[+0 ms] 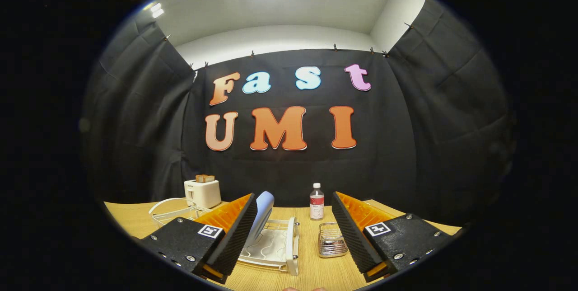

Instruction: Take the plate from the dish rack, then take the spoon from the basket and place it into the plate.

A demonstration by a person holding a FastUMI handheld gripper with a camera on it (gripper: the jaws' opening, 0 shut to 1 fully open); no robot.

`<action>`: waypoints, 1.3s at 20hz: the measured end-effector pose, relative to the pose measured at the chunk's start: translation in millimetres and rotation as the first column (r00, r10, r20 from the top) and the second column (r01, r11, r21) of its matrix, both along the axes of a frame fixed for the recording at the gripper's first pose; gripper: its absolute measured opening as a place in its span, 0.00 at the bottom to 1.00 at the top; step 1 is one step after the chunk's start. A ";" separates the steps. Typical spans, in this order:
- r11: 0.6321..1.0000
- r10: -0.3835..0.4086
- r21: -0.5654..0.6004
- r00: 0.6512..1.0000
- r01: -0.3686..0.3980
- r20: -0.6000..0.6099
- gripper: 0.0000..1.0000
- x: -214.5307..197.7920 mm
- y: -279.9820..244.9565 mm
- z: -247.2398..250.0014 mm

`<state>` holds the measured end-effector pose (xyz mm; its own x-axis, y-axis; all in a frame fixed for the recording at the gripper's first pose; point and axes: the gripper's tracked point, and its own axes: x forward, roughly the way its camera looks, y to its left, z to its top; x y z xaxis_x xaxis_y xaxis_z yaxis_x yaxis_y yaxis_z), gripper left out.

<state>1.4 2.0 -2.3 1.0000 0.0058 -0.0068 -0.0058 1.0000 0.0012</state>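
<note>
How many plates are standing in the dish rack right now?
1. The plate stands on edge in the dish rack, just ahead of the open gripper, beside one finger. That finger may hide more.

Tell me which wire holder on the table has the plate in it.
The white dish rack near the left finger of the open claw; the pale blue plate stands upright there. The small metal basket sits apart.

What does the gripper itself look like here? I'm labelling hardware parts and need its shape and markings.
The gripper has two long, wedge-shaped fingers with finely ribbed inner pads. Each finger sits on a blocky, speckled mount fastened with small silver screws and carrying a square black-and-white marker tag. The fingers stand wide apart. No cables or sleeve are visible.
</note>
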 end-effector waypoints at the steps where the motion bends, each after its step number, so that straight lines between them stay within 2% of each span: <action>1: 1.000 0.003 -0.001 1.000 -0.003 -0.001 0.98 0.0 0.8 -0.2; 7: 1.000 0.028 0.003 1.000 -0.028 -0.010 0.98 5.7 6.6 5.7; 10: 0.998 0.070 0.008 0.997 -0.070 -0.029 0.98 12.9 16.8 9.8; 15: 0.988 0.149 0.052 0.980 -0.143 -0.129 0.99 37.5 34.8 5.7; 21: 0.969 0.237 0.144 0.917 -0.200 -0.321 0.99 73.8 55.6 -10.8; 24: 0.972 0.230 0.158 0.861 -0.176 -0.454 0.99 82.3 56.1 -34.0; 26: 0.969 0.239 0.171 0.840 -0.176 -0.487 0.99 89.5 61.0 -36.5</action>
